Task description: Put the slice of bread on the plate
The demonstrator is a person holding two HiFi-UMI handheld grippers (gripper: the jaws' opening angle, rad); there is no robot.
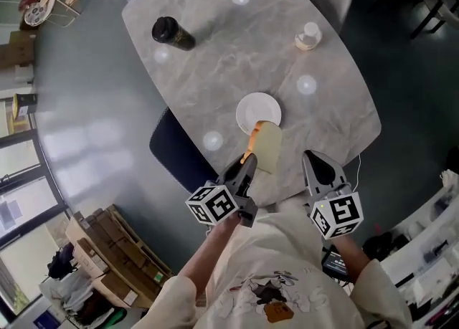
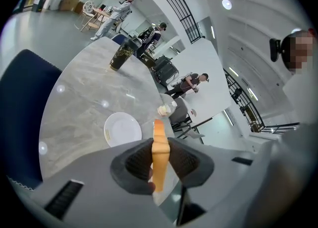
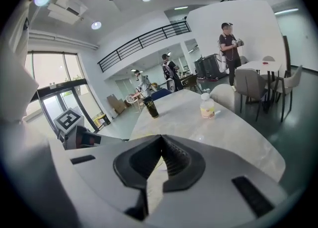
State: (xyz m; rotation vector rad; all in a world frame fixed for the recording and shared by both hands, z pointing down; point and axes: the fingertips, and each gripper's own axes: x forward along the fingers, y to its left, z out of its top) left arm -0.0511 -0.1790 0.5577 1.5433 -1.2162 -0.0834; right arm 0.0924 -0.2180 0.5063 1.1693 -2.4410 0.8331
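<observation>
The left claw [image 2: 160, 145] was partly closed and clamped on the slice of bread [image 1: 265, 148], its two pads pressing the slice's flat faces. In the left gripper view the slice stood edge-on between the jaws, with its orange-brown crust running up past the jaw tips. In the head view the slice was held out over the near edge of the marble bench [image 1: 215, 69], and its far end lay just at the near rim of the white plate [image 1: 259, 109]. Whether the two touched could not be told. In the left gripper view the plate sat to the left of the bread and beyond it, with nothing on it.

The right claw [image 3: 161, 138] had its jaw tips together with nothing between them, and it hung near the bench edge to the right of the bread.

A dark cup [image 1: 172, 33] and a small bottle [image 1: 308, 36] stood at the far end of the bench, well apart from the plate
</observation>
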